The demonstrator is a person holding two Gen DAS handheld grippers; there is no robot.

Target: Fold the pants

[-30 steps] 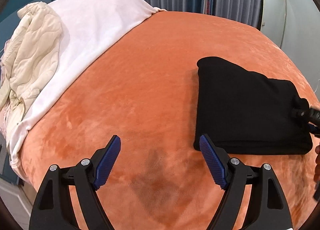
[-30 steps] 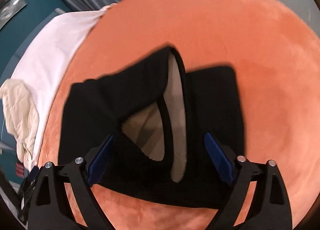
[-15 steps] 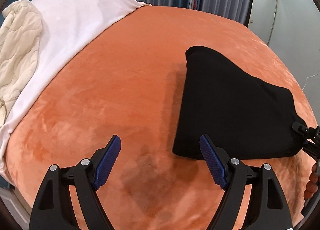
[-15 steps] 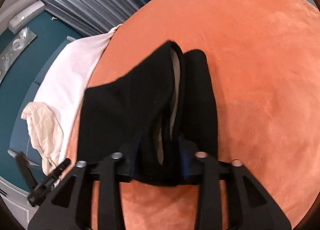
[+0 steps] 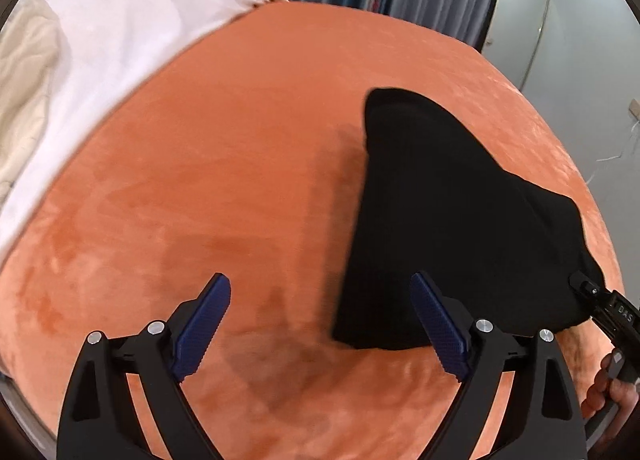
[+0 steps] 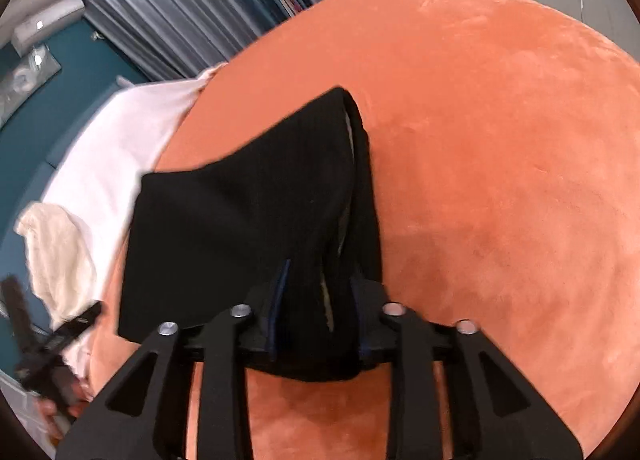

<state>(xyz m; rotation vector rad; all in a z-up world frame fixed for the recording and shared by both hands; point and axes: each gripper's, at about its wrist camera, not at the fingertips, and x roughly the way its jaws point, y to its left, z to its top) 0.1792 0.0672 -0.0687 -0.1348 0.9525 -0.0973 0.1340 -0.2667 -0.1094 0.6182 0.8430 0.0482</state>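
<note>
We count 1 pants [image 5: 452,220], black, folded. 2 grippers: left [image 5: 320,324], right [image 6: 318,314]. 1 orange blanket [image 5: 224,164]. 1 white sheet [image 5: 132,20], 1 cream quilt [image 5: 24,92]. 1 mirror [image 5: 516,20]. 1 hand [image 5: 612,392] in left view.

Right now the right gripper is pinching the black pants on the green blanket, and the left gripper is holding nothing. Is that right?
Almost. The blanket is orange, not green, as the right wrist view shows. The rest holds: the right gripper is closing on a bunched edge of the black pants, and the left gripper, its jaws opening, has nothing between them.
</note>
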